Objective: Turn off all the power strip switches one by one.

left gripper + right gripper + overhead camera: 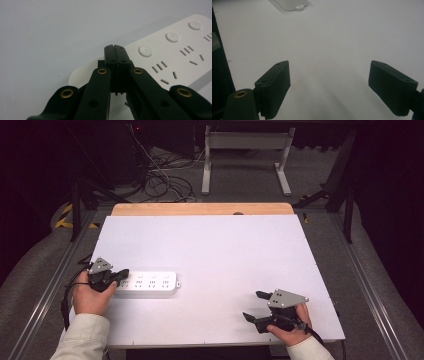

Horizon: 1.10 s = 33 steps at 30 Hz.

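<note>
We start with the white power strip (146,284), which lies flat on the white worktop (210,250) near its left front corner, long side running left to right. In the left gripper view its top face shows round buttons and rows of socket slots (175,57). The left gripper (121,274) sits over the strip's left end — its two black jaws are pressed together with nothing between them, and their tips rest at or just above the strip's top near the first button; we cannot tell whether they actually touch it. The left hand (90,295) holds that gripper from the worktop's left edge.

Well apart from the strip, near the right front corner, the right gripper (254,306) hovers low over bare worktop — its jaws stand wide apart and hold nothing. In the right gripper view the strip's end (292,5) lies far off at the top.
</note>
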Motion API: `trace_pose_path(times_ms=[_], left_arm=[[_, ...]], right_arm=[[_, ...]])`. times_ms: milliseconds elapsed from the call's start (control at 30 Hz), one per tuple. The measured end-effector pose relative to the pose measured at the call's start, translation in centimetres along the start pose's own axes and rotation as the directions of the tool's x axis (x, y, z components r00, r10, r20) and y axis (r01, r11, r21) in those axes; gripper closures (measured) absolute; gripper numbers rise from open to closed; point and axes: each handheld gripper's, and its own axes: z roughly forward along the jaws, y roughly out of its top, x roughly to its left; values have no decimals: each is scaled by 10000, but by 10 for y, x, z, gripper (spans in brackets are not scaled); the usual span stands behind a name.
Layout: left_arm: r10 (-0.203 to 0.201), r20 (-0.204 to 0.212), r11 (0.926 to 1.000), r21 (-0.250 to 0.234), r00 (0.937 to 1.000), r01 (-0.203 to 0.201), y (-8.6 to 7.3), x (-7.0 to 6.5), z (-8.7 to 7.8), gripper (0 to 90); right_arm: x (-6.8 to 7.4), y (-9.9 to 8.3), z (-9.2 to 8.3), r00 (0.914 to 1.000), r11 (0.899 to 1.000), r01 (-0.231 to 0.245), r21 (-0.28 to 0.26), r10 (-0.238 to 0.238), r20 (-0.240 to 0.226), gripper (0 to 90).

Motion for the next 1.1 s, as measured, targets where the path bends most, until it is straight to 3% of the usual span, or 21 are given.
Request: trace_pose_path(times_ms=[267,367,400,433,467,500,600,767,867,933,967,1000,1033,1100], left_arm=[[-13,-129,9998,191,9999,15,1,-2,1,900],[22,-181,9999,-116,9998,-24,2,-2,-1,900],[27,-426,9999,117,9991,-22,4,-2,-4,900],[-151,-246,9942,-1066,9996,124,9,-3,-18,900],[-394,110,9874,-1528,9992,406,14,-3,-27,900],[-377,277,9838,-1741,9989,419,18,-5,-36,900],[-154,433,9826,-1841,9989,231,23,-11,-46,900],[132,653,9874,-1584,9978,-27,23,-24,-45,900],[225,689,9844,-1757,9974,-101,25,-28,-51,900],[314,1007,9808,-1946,9944,-113,27,-30,-55,899],[295,1084,9782,-2074,9937,-64,29,-31,-56,773],[508,1077,9717,-2348,9929,-242,30,-33,-56,570],[699,1190,9679,-2486,9904,-385,31,-36,-58,498],[783,1534,9599,-2784,9851,-330,32,-41,-65,457]], right_arm=[[1,0,0,10000,10000,23,13,-23,6,182],[0,0,-1,10000,10000,18,-28,-18,26,181],[0,0,-1,10000,10000,-23,-40,23,20,180],[-1,-1,0,10000,10000,-56,-31,56,12,180],[-1,-1,0,10000,10000,-55,-33,55,-7,180],[-2,-1,1,10000,10000,-63,-47,63,6,180],[-3,0,0,10000,9999,-67,-74,68,41,181],[-2,1,-1,10000,9999,-27,-147,28,90,180],[-1,3,-4,9999,9995,11,-329,-7,122,180],[-2,3,-5,9998,9992,-2,-402,9,174,180],[-3,3,-5,9998,9991,-16,-419,25,215,180],[-4,2,-5,9997,9991,-23,-425,34,251,180],[-4,2,-6,9996,9990,-54,-440,67,278,180],[-4,2,-7,9996,9988,-35,-495,49,277,180]])
